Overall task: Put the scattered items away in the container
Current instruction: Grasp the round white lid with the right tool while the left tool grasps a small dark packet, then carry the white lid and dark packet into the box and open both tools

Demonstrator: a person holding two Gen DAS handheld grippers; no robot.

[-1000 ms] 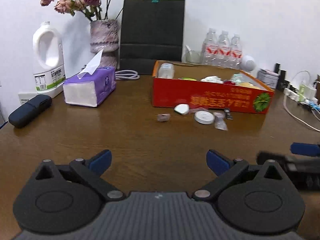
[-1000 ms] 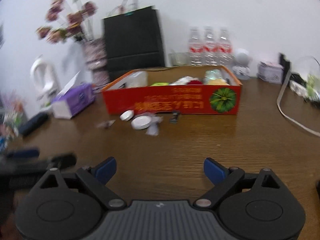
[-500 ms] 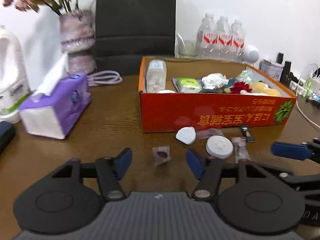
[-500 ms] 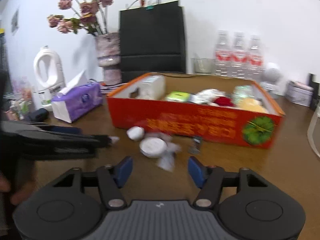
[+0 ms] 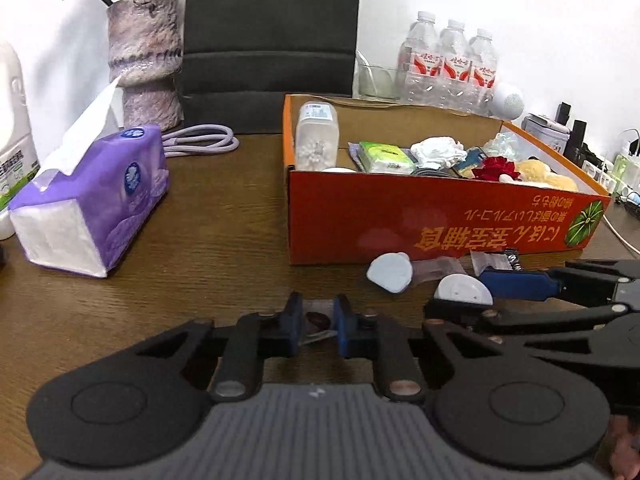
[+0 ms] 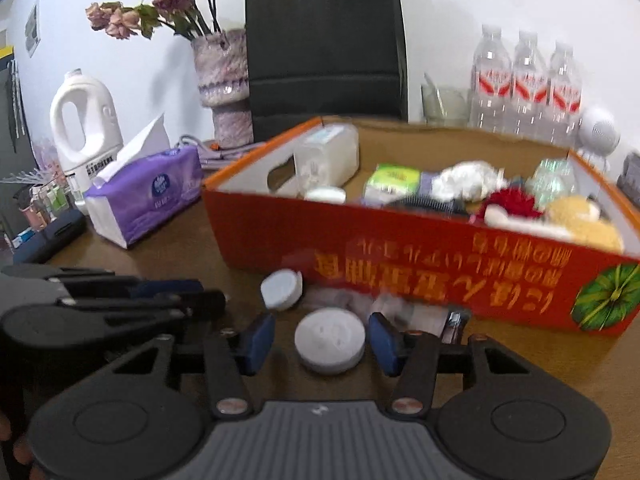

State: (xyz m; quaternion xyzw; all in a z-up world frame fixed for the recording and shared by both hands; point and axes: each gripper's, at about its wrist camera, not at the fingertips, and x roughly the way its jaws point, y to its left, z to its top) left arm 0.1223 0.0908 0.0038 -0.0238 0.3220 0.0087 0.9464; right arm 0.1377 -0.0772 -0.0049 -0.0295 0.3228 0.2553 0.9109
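Note:
The red cardboard box holds several items and stands on the wooden table; it also shows in the right wrist view. My left gripper is shut on a small clear-wrapped candy at table level. My right gripper is open with its blue pads either side of a round white disc, which also shows in the left wrist view. A white rounded lid and clear wrappers lie before the box.
A purple tissue pack lies at the left, with a vase, black bag and white jug behind. Water bottles stand behind the box. A small dark clip lies by the box front.
Both grippers moved forward and down toward the items in front of the box. The left gripper closed on the wrapped candy. The right gripper narrowed around the white disc.

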